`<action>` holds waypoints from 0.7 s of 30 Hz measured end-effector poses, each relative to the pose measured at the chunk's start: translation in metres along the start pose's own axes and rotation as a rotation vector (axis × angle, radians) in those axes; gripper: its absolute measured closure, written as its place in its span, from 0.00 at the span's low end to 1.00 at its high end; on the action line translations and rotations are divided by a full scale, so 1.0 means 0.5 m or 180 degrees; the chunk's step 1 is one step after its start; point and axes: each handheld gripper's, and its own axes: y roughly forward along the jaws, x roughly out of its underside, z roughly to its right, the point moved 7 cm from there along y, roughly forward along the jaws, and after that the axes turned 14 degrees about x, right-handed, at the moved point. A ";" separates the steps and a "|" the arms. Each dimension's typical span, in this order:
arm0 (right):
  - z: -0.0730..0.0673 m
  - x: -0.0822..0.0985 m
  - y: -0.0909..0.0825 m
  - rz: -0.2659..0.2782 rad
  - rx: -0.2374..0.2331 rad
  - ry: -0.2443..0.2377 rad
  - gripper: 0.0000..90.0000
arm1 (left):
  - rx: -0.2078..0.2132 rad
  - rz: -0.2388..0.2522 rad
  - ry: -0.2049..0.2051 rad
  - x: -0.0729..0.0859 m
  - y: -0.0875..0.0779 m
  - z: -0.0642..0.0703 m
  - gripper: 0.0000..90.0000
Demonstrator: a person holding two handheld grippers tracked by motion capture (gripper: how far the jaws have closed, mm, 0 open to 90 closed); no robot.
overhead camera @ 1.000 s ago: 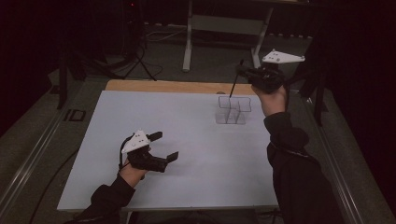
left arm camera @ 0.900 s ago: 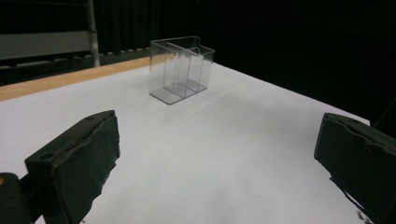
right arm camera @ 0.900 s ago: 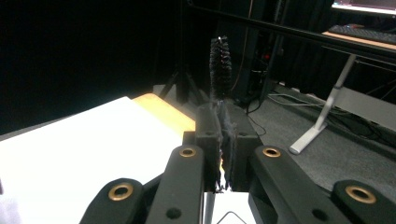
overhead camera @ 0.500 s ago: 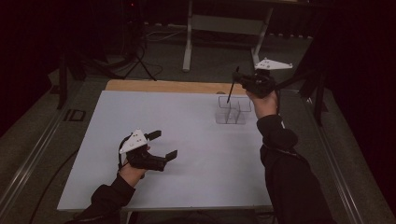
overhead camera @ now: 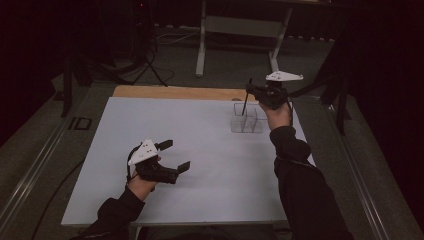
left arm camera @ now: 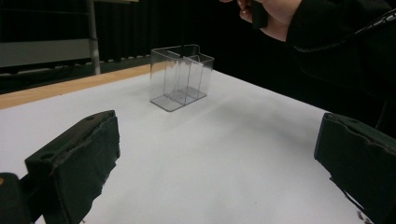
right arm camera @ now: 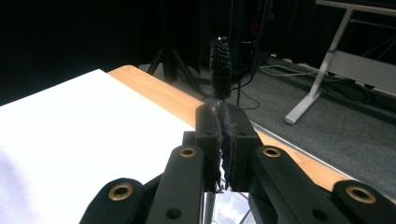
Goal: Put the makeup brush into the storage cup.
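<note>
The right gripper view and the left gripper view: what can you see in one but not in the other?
Right gripper view alone: the right hand-held gripper, jaws shut on a thin black brush with its bristly tip up, plus a grey floor with a white stand leg.

Left gripper view alone: the left hand-held gripper, jaws wide open with nothing between them, the whole clear divided box standing upright, and the person's other hand above it.

Both: the white table and its wooden edge.
</note>
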 end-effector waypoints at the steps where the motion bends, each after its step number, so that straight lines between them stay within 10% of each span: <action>1: 0.001 0.003 0.002 -0.0001 0.0005 0.0004 0.95 | 0.0007 0.0001 0.0000 0.000 0.000 0.001 0.01; 21: 0.002 0.077 0.025 -0.0220 0.0068 0.0117 0.95 | 0.0052 0.0017 -0.0065 -0.001 0.001 0.001 0.01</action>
